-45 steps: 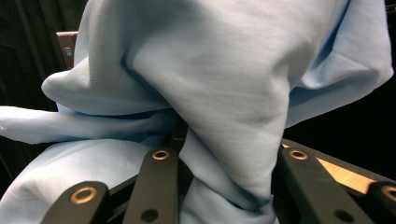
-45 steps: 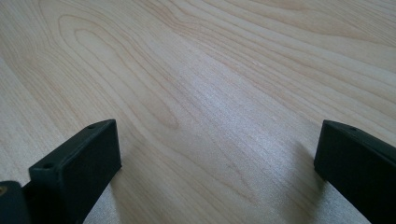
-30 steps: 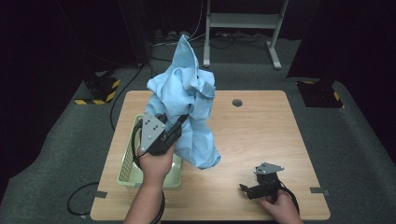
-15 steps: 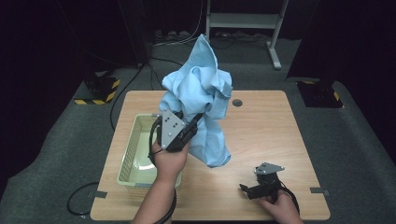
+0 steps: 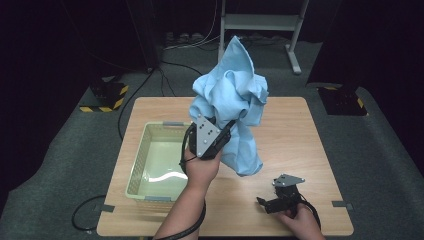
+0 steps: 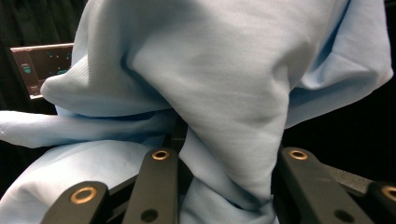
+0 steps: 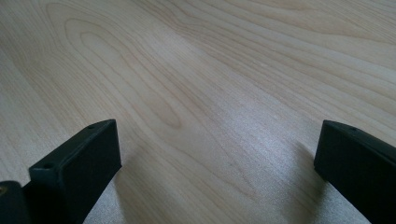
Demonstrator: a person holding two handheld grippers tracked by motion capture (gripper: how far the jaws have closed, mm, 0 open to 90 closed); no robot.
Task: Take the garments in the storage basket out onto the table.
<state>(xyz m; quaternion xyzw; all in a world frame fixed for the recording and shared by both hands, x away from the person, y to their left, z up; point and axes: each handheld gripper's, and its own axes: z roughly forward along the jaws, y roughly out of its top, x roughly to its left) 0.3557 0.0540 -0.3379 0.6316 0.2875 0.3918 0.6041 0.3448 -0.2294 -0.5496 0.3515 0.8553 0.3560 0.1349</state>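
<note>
A crumpled light blue cloth (image 5: 232, 95) hangs in the air above the middle of the wooden table (image 5: 292, 132), its lower end dangling close to the tabletop. My left gripper (image 5: 226, 131) is shut on a bunch of it from the lower left. In the left gripper view the cloth (image 6: 224, 84) is wedged between the black jaws of my left gripper (image 6: 229, 156) and drapes over them. My right gripper (image 5: 264, 202) rests at the table's front right, open. In the right gripper view its jaws (image 7: 215, 154) stand wide apart over bare wood (image 7: 187, 70).
A pale green plastic basket (image 5: 135, 167) stands on the left half of the table, with nothing in it. Behind the table are a grey metal stand (image 5: 260, 22) and floor cables. Yellow-black striped blocks (image 5: 107, 95) lie on the floor at both far corners.
My left gripper has carried the blue cloth to the right, from over the basket's edge toward the table's middle. The right gripper has stayed where it was.
</note>
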